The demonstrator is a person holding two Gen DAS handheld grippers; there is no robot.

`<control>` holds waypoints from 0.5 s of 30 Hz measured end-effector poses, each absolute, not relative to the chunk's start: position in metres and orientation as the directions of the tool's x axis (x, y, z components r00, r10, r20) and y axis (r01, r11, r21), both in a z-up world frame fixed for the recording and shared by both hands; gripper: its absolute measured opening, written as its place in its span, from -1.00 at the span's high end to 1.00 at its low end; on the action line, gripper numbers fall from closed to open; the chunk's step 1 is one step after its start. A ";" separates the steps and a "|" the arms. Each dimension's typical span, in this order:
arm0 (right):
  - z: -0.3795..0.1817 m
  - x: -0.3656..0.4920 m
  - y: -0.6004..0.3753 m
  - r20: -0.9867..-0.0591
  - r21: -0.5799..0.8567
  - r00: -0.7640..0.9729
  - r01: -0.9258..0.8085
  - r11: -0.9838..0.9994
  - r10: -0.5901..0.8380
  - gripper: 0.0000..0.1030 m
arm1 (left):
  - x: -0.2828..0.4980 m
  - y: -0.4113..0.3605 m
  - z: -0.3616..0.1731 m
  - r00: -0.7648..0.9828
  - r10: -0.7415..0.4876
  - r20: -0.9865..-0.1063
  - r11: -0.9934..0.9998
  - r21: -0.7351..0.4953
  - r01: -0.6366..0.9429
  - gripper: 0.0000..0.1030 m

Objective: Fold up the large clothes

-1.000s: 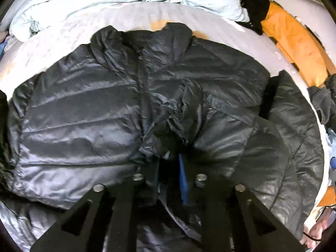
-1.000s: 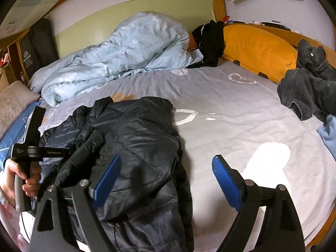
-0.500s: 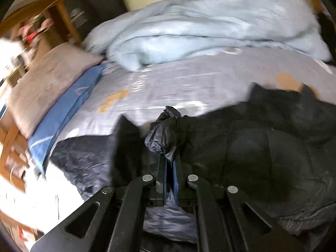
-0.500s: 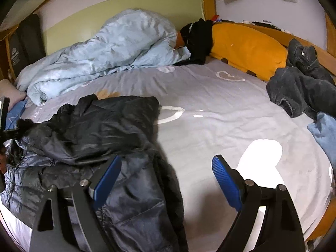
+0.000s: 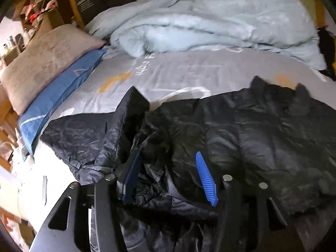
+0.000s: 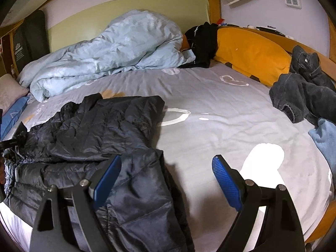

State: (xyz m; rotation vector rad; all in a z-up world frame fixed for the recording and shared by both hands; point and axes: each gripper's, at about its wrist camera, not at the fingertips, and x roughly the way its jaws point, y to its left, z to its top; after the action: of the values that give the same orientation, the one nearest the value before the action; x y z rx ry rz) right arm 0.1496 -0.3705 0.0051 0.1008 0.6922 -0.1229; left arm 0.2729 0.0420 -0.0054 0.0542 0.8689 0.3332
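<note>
1. The left hand-held gripper (image 5: 168,176) has its blue pads spread apart over a bunched fold of the black puffer jacket (image 5: 241,130). The cloth lies loose between them and nothing is clamped.
2. The right hand-held gripper (image 6: 166,180) is also spread wide and holds nothing. Its left pad hangs over the jacket's lower right edge and its right pad over bare sheet.
3. The jacket (image 6: 94,138) lies across the near left part of the bed (image 6: 210,109), from about 8 to 11 o'clock in the right wrist view. One part is already doubled over the body, and the hem trails toward 6 o'clock.
4. In my judgement the step in hand is to take a fresh hold for the next fold. The shell looks slick and puffy, so each gripper should bite deep on a seam or the hem, through both layers. A shallow pinch on one slippery layer will likely slide out.
5. Lift both sides evenly, lay the fold flat, then press the trapped air out so that it does not spring back.
6. The crumpled lump at the left gripper should be smoothed first, or it will be folded in.
7. At 11 to 12 o'clock a light blue duvet (image 6: 105,52) is heaped against the headboard, well apart from the jacket.
8. At 9 o'clock in the left wrist view lie a grey pillow (image 5: 42,63) and a blue one (image 5: 63,92), near the jacket's outer flap.
9. At 2 to 3 o'clock in the right wrist view sit an orange cushion (image 6: 252,50) and dark jeans (image 6: 300,92), well away. The open sheet at 1 o'clock gives room to work.
</note>
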 end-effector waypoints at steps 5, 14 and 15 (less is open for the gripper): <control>0.004 0.148 -0.362 -0.636 0.041 0.769 0.117 0.992 -0.064 -0.69 | 0.277 0.026 0.001 0.629 0.171 -0.758 0.985 0.120 -0.122 -0.24; 0.004 0.148 -0.356 -0.630 0.017 0.773 0.109 0.994 -0.074 -0.73 | 0.279 -0.076 -0.012 0.555 -0.140 -0.820 0.983 -0.047 0.177 -0.24; 0.004 0.149 -0.357 -0.633 0.026 0.771 0.114 0.993 -0.072 -0.73 | 0.283 -0.087 -0.013 0.545 -0.140 -0.826 0.983 -0.048 0.179 -0.24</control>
State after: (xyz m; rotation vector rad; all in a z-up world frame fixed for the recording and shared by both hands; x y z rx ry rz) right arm 0.1491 -0.3574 0.0036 0.0642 0.6836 -0.1008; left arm 0.2831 -0.0869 -0.0131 0.0436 0.9758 -0.1897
